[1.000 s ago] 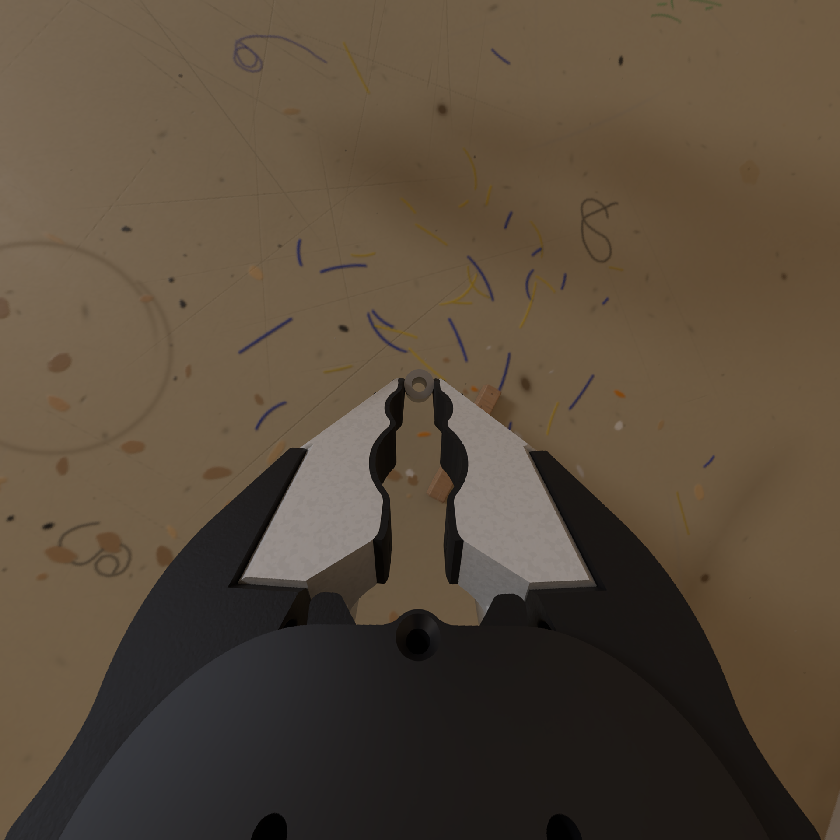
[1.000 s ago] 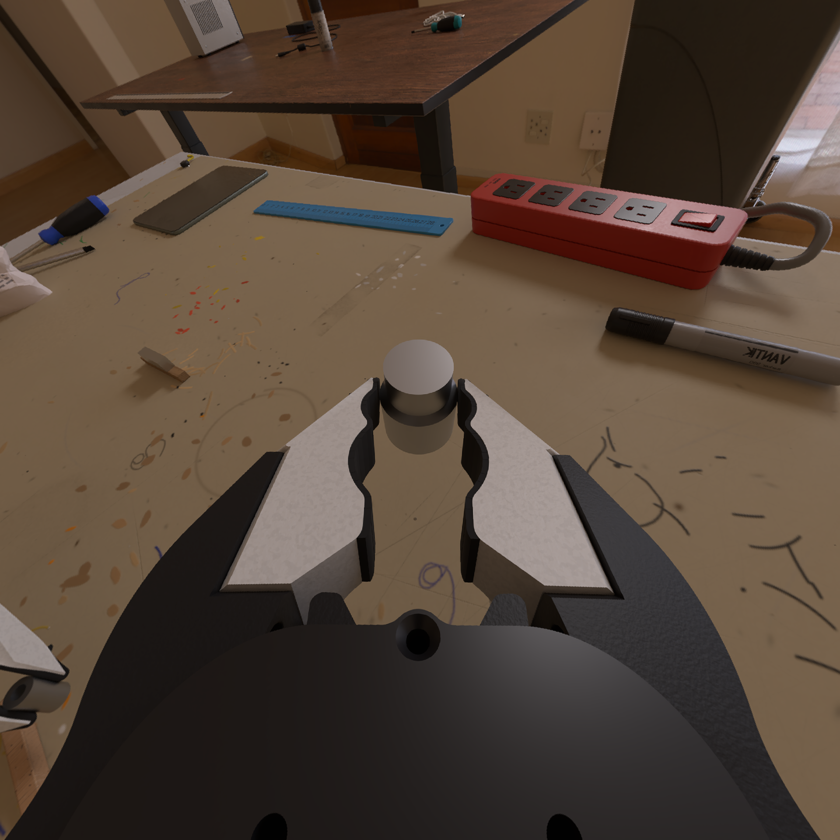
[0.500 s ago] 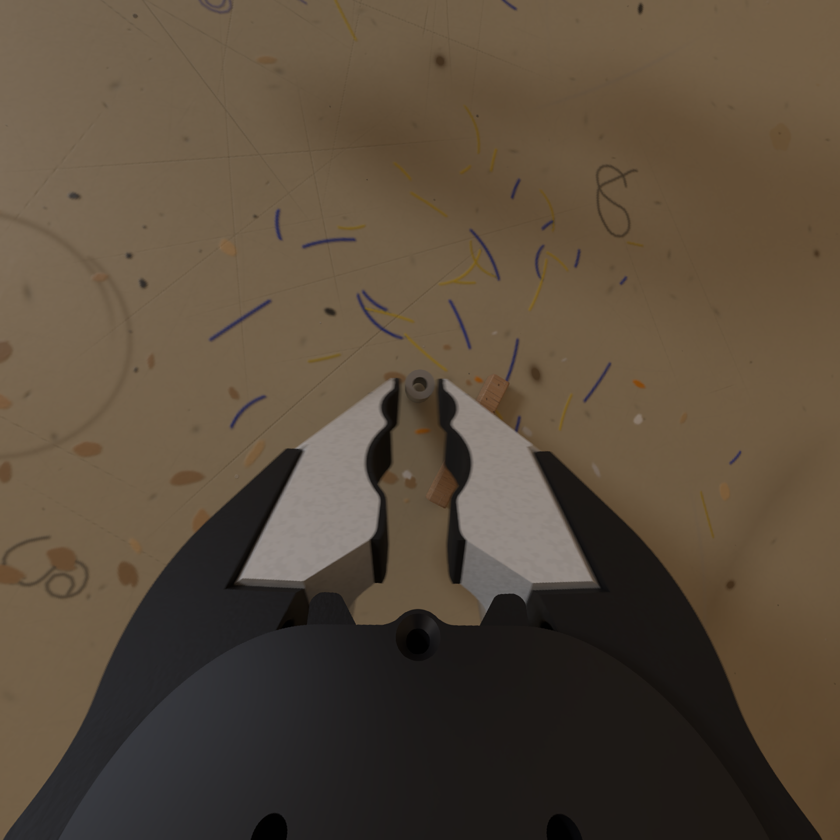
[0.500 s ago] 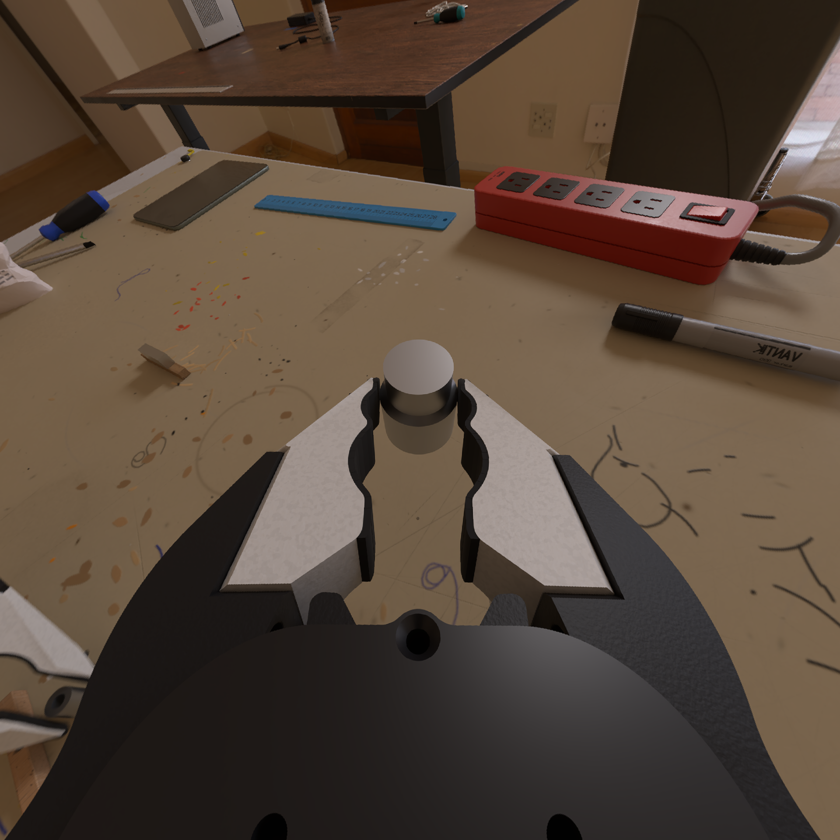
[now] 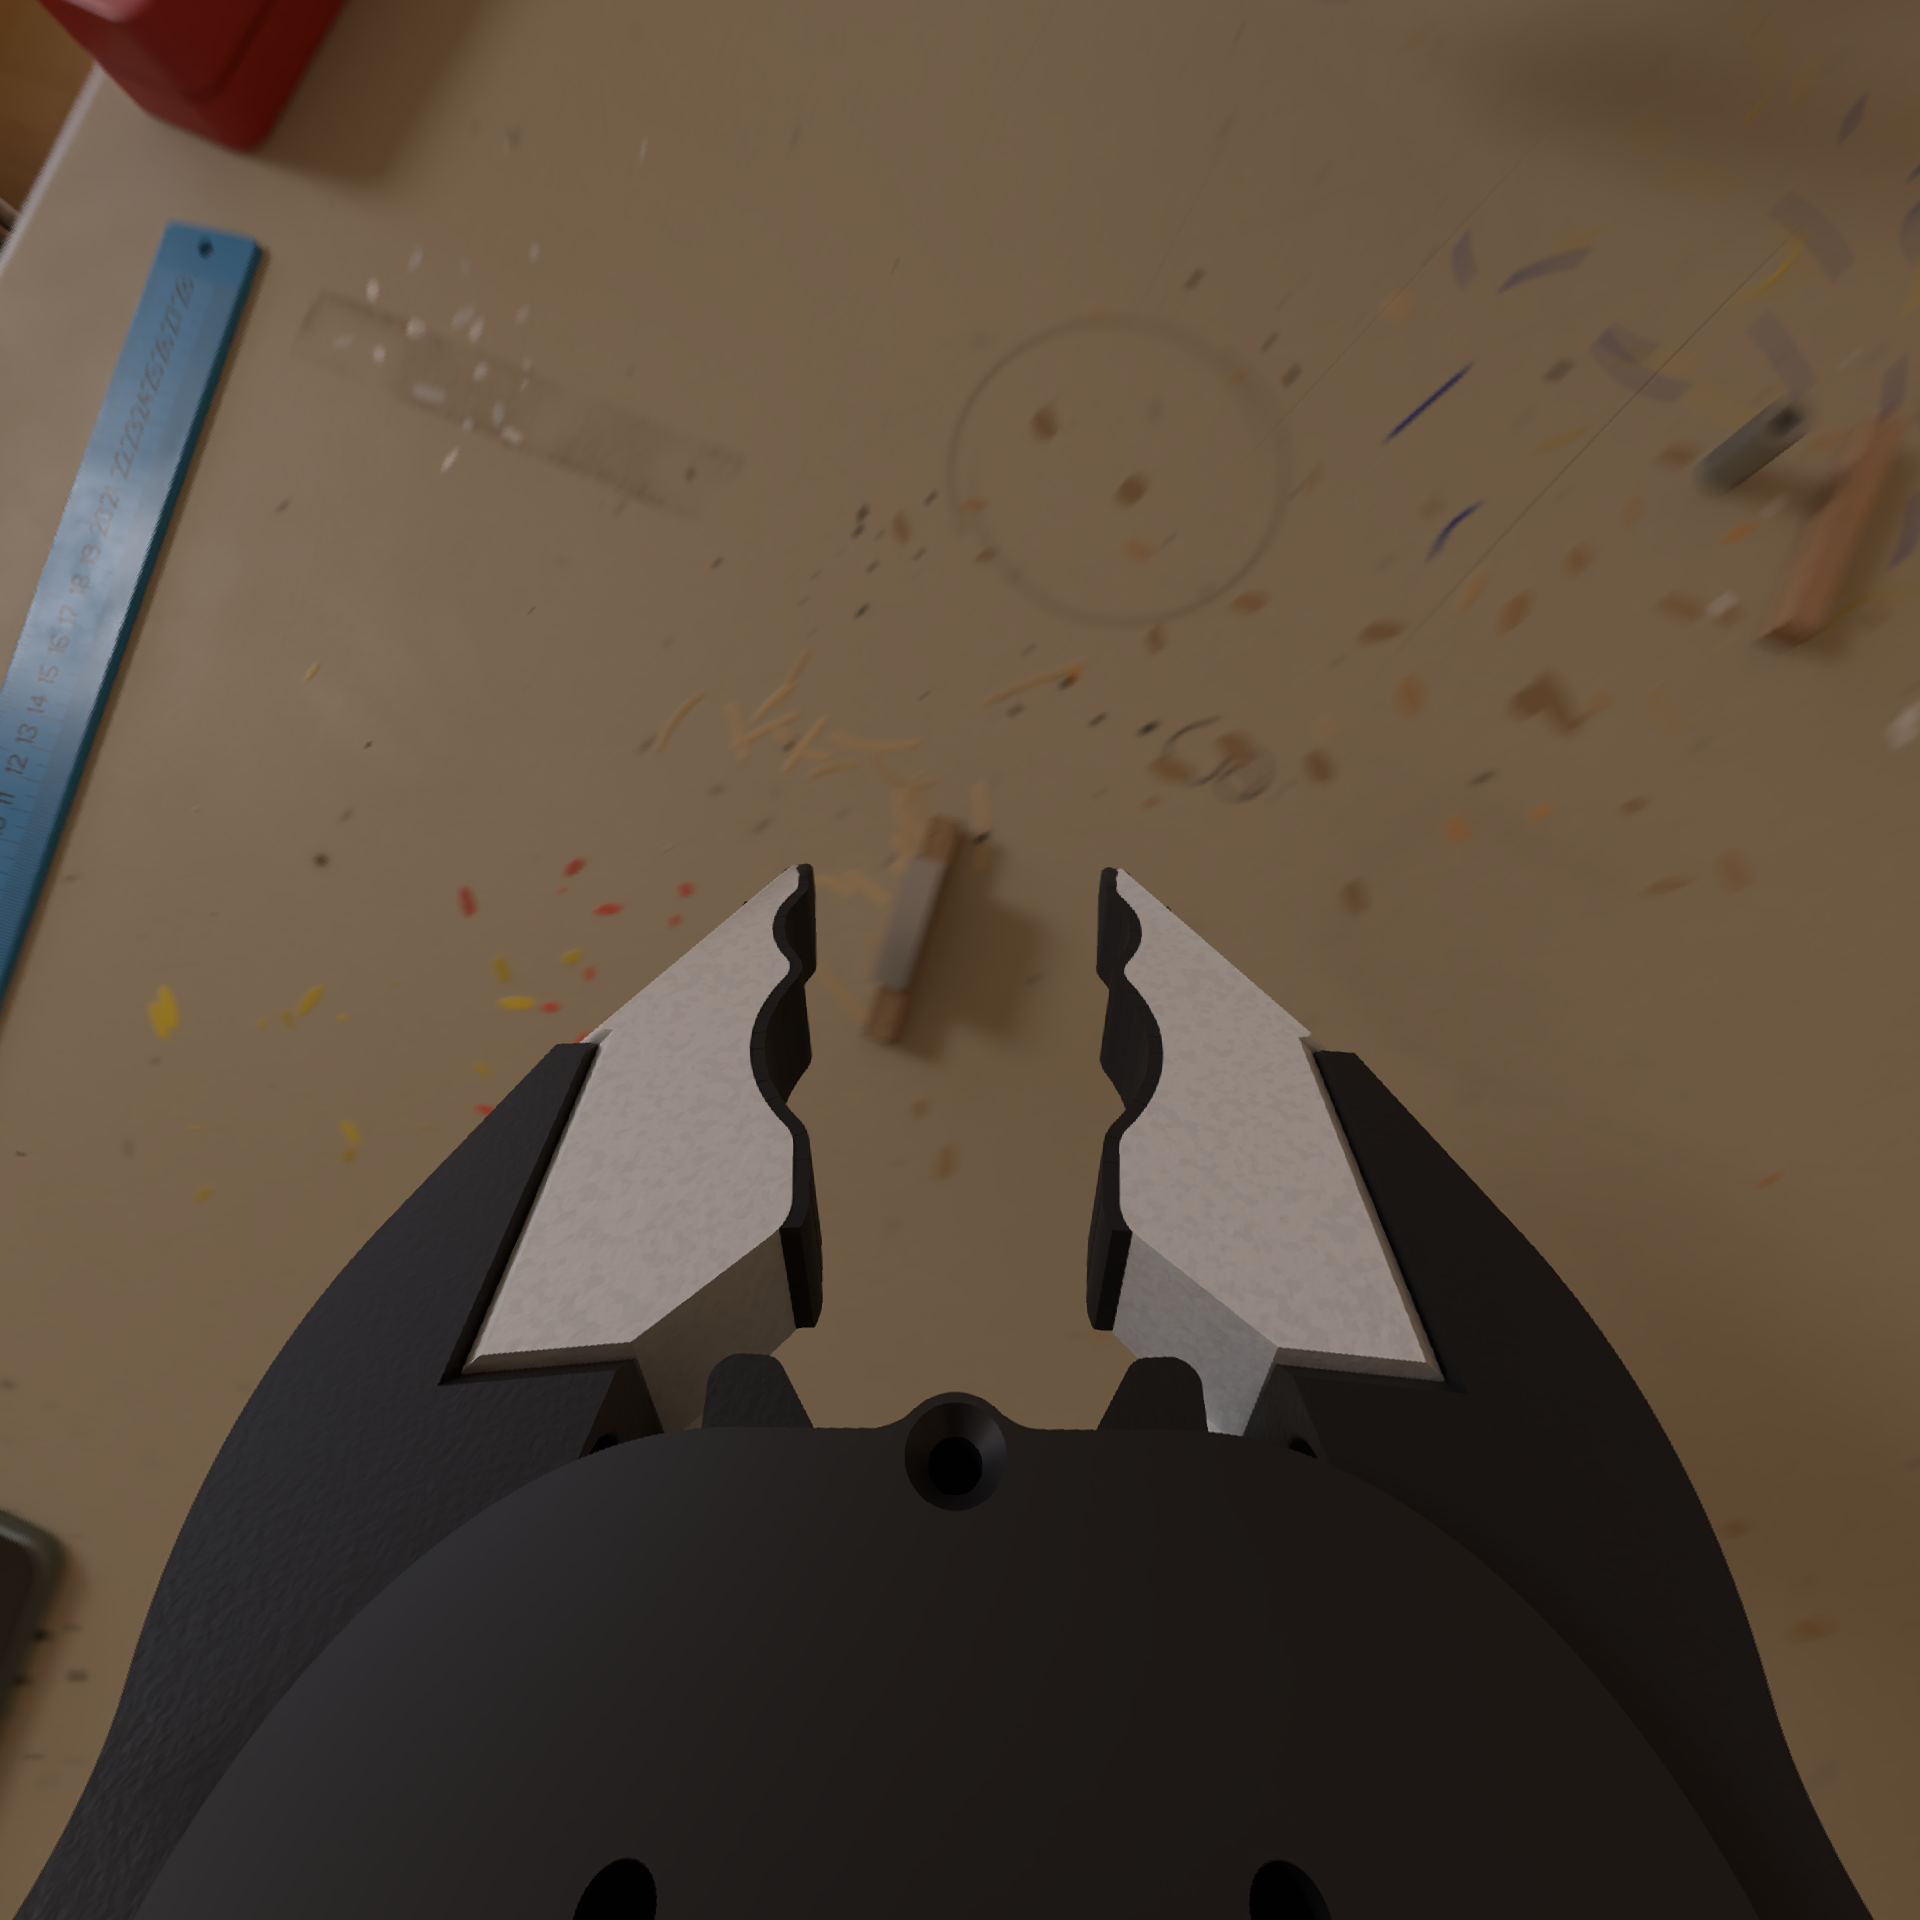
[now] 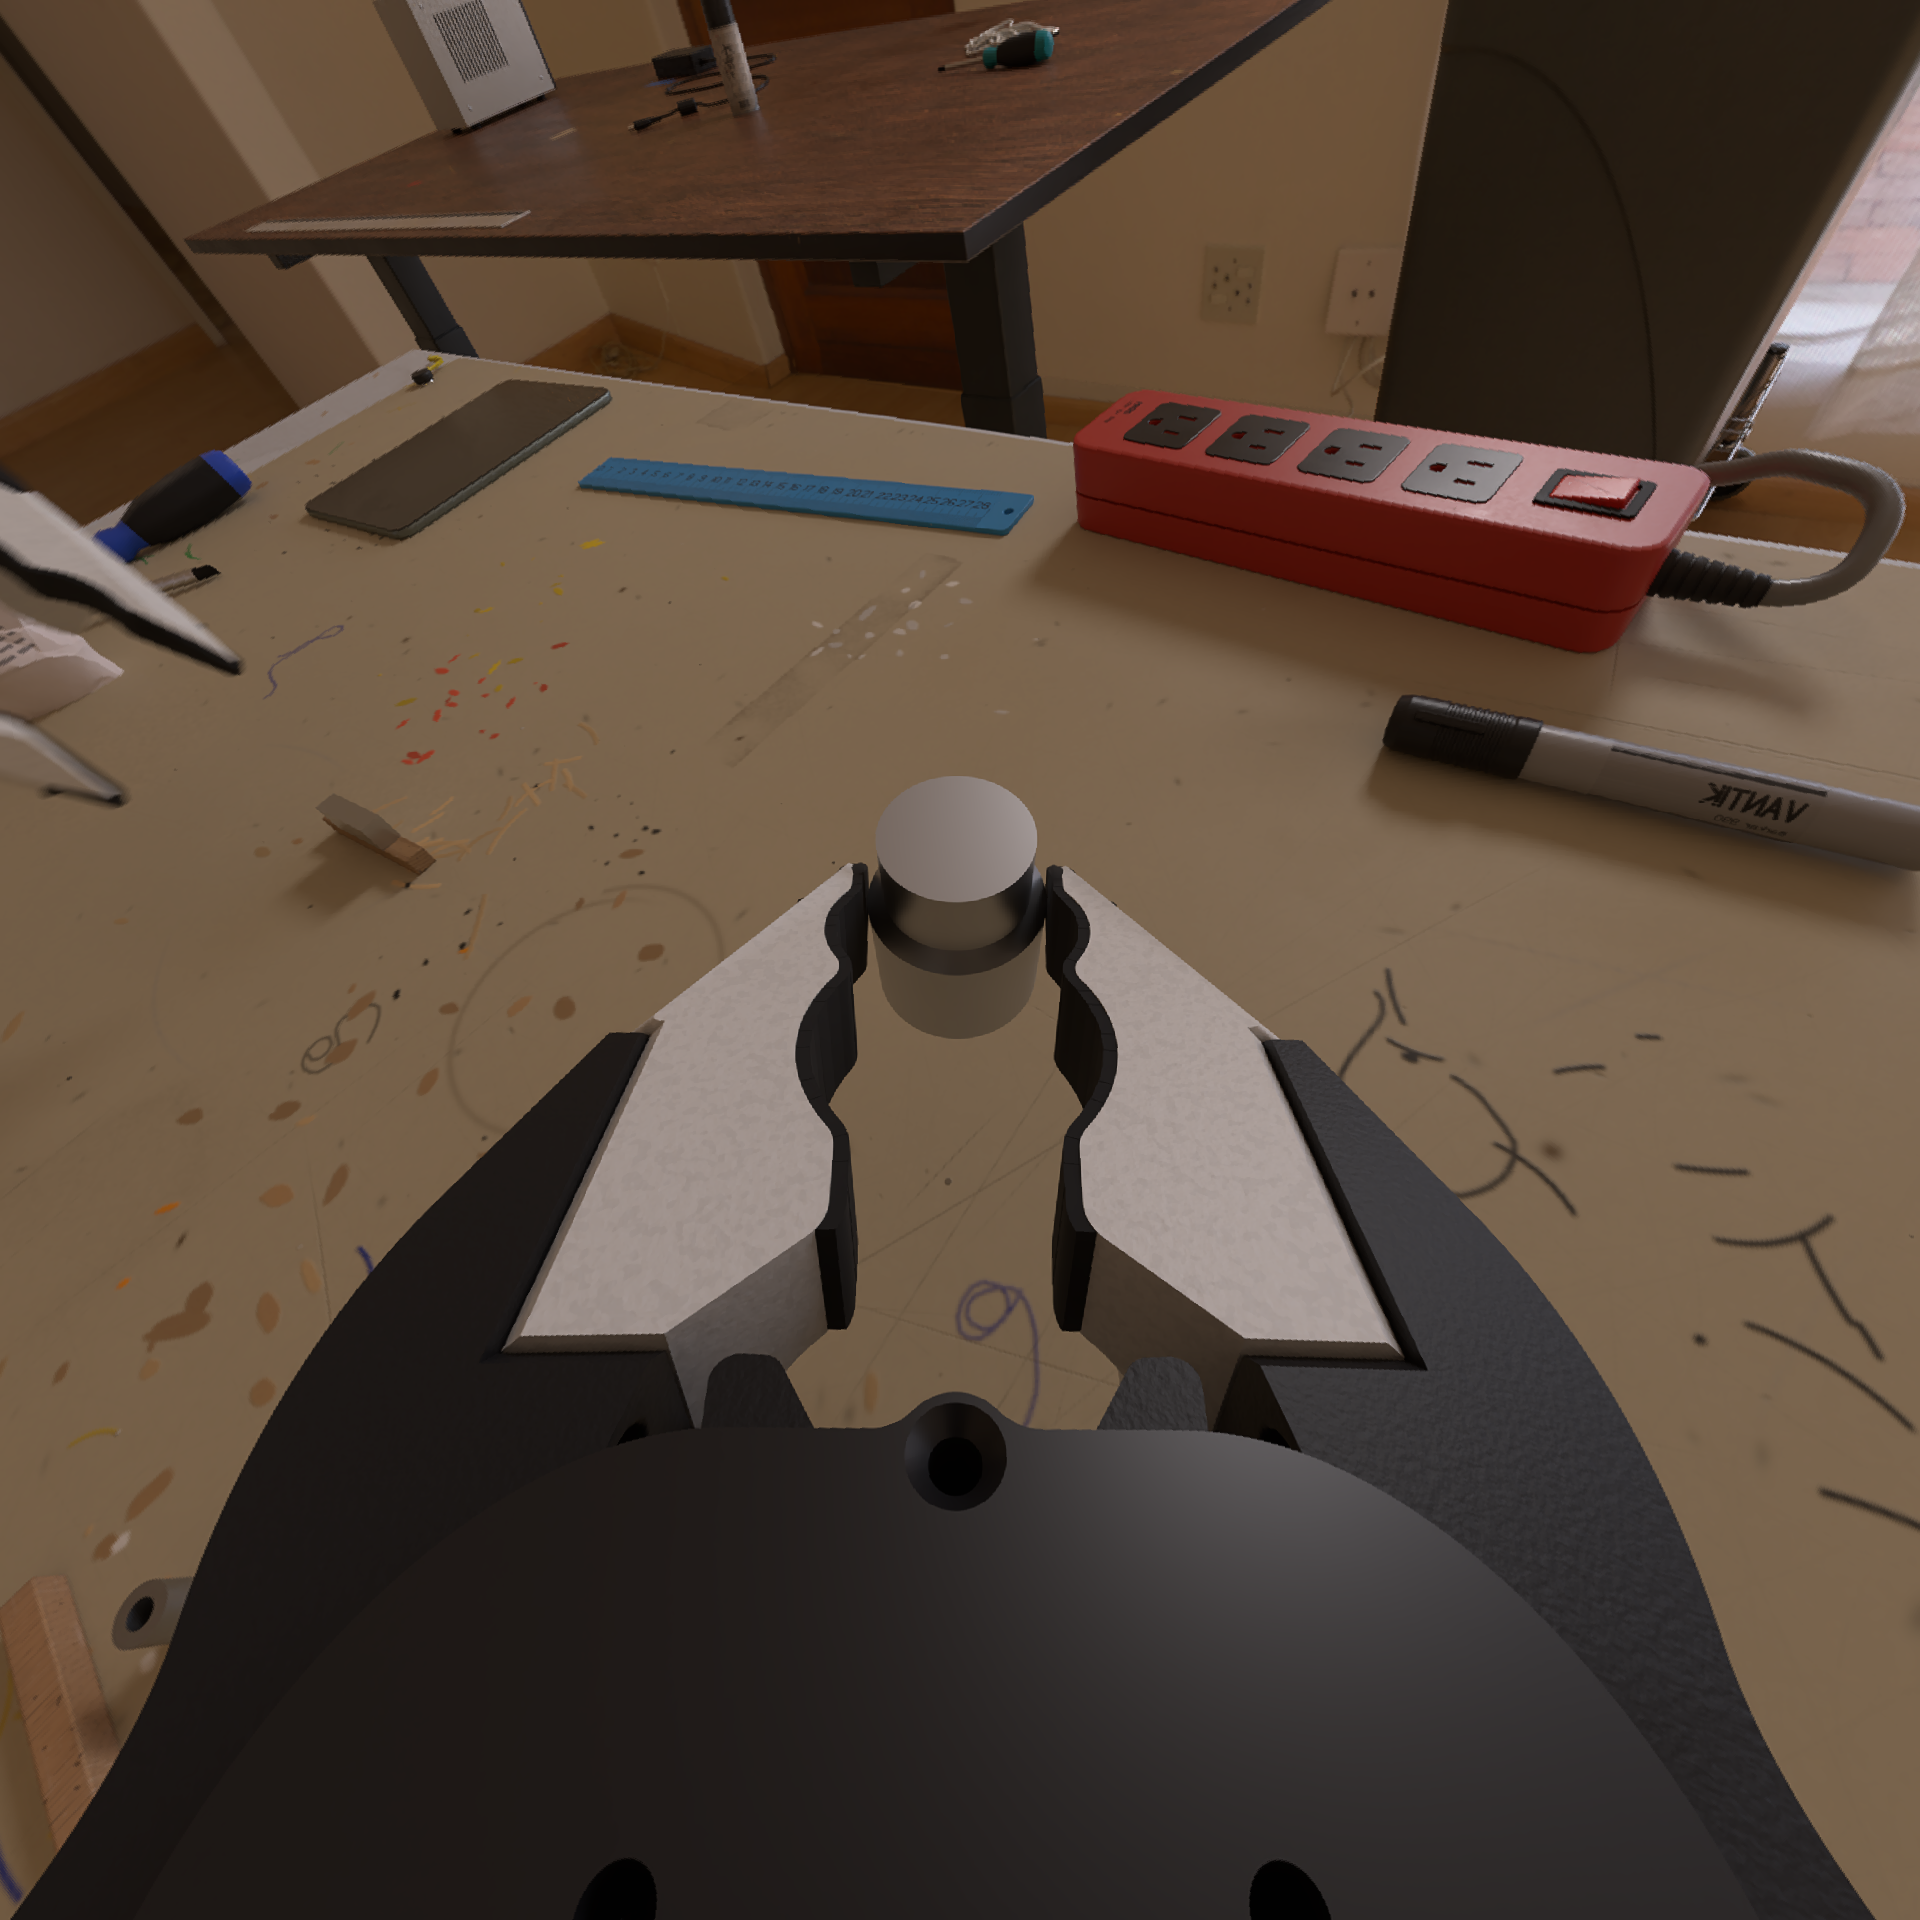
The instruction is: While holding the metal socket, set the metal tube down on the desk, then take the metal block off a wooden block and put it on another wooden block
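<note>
My left gripper [image 5: 956, 883] is open and empty above the desk. Just beyond its fingertips, a flat grey metal block [image 5: 914, 925] lies on a small wooden block; both also show in the right wrist view [image 6: 364, 826]. The metal tube [image 5: 1751, 452] lies on the desk beside another wooden block [image 5: 1839, 540], blurred at the upper right. In the right wrist view the tube [image 6: 145, 1612] and that wooden block [image 6: 47, 1683] sit at the lower left. My right gripper [image 6: 956, 883] is shut on the round metal socket [image 6: 956, 914], held above the desk. The left gripper's fingers [image 6: 94, 592] show at the left edge.
A red power strip [image 6: 1382, 509] with its cable, a blue ruler [image 6: 805, 494], a dark phone [image 6: 457, 457] and a blue-handled screwdriver [image 6: 171, 504] line the desk's far edge. A black marker [image 6: 1652, 779] lies at the right. A second desk stands behind.
My left gripper has opened and let go of the metal tube, which now lies on the desk. The gripper has swung over to the metal block. The right gripper has barely moved.
</note>
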Robot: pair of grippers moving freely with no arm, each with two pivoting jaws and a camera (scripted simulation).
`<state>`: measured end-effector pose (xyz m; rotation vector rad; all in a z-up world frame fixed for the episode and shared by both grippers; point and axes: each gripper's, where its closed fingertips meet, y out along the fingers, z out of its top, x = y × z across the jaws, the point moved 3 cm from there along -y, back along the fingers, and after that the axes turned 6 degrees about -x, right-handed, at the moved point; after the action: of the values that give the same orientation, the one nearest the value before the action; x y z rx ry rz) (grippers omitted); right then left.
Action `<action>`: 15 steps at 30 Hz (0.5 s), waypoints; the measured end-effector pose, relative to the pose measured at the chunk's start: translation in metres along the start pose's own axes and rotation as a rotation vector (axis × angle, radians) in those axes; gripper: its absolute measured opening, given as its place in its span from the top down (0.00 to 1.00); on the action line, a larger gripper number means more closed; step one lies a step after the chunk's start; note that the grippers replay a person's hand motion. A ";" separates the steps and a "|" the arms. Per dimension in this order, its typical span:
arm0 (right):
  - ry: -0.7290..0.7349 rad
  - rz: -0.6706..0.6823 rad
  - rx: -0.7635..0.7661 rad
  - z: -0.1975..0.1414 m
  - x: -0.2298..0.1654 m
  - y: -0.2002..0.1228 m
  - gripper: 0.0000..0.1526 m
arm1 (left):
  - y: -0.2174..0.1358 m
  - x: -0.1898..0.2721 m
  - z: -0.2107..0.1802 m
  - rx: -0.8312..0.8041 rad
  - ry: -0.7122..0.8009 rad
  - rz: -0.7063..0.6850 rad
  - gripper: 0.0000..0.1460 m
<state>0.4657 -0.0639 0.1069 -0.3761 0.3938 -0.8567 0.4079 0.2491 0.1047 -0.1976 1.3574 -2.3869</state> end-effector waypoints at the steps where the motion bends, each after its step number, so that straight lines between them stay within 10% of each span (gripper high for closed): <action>1: 0.001 -0.001 -0.001 0.000 0.001 0.000 0.78 | 0.005 -0.014 -0.006 -0.028 0.022 -0.013 0.64; 15: 0.020 0.002 0.012 0.001 0.005 -0.003 0.78 | 0.036 -0.042 -0.048 -0.225 0.065 -0.263 0.76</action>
<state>0.4675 -0.0695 0.1080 -0.3563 0.4067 -0.8614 0.4412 0.2874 0.0522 -0.3842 1.7259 -2.4615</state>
